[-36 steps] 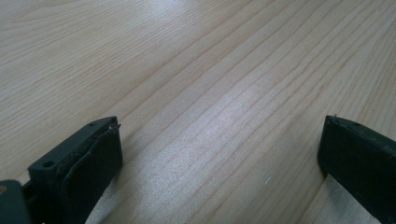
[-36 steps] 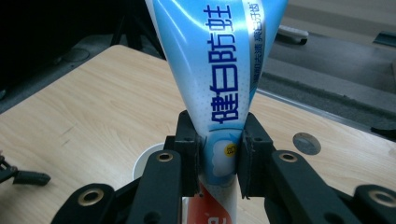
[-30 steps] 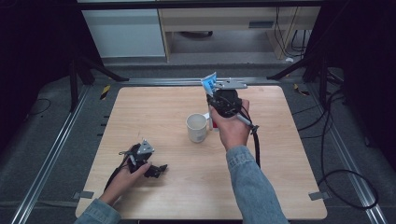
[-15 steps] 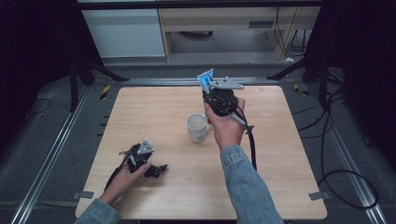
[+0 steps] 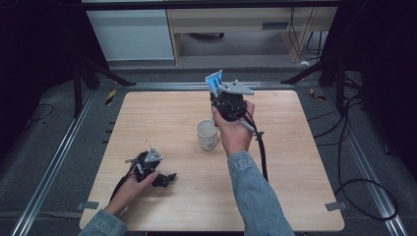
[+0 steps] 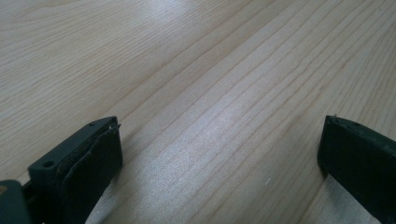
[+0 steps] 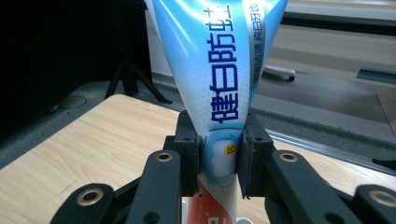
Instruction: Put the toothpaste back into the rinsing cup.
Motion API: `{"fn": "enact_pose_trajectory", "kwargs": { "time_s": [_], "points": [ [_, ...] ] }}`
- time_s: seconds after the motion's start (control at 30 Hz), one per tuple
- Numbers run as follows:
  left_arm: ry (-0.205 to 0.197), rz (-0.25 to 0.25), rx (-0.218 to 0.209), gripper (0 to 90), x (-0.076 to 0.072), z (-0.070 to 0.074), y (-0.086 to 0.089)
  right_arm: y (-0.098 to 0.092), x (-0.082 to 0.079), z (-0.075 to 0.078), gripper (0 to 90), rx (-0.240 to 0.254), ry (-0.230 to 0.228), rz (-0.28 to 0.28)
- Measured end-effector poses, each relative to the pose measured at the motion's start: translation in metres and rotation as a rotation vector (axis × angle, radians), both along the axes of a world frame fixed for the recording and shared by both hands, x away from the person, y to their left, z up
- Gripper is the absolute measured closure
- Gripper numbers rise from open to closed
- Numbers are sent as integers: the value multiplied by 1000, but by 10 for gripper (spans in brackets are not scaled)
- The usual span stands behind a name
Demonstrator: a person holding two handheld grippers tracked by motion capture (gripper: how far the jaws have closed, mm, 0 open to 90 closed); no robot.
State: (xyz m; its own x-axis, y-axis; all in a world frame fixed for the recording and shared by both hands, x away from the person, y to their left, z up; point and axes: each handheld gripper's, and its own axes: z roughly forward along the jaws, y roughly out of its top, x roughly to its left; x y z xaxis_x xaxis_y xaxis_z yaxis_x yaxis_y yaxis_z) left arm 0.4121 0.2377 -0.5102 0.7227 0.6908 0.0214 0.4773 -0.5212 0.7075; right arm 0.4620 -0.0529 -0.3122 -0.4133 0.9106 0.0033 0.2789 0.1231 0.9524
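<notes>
Toothpaste tube (image 7: 219, 88) above white mug (image 5: 207, 134)

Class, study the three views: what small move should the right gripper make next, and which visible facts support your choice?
Probably lower the blue-and-white toothpaste tube straight down into the white ceramic mug. The right gripper has its jaws shut on the tube, held upright just above and behind the mug, whose rim shows right below the tube in the right gripper view. The left gripper rests open on the wooden table.
</notes>
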Motion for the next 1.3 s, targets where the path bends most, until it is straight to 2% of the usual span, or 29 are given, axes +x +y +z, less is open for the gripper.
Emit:
{"fn": "enact_pose_trajectory", "kwargs": {
  "time_s": [0.7, 1.13, 1.3],
  "points": [
    [-1, 1, -2, 0, 0, 0, 0, 15, 7, -12, 728, 39, -56, 2],
    [-1, 0, -2, 0, 0, 0, 0, 22, 8, -21, 728, 67, -69, -6],
    [-1, 0, -2, 0, 0, 0, 0, 26, 7, -25, 728, 62, -74, -1]
  ]
}}
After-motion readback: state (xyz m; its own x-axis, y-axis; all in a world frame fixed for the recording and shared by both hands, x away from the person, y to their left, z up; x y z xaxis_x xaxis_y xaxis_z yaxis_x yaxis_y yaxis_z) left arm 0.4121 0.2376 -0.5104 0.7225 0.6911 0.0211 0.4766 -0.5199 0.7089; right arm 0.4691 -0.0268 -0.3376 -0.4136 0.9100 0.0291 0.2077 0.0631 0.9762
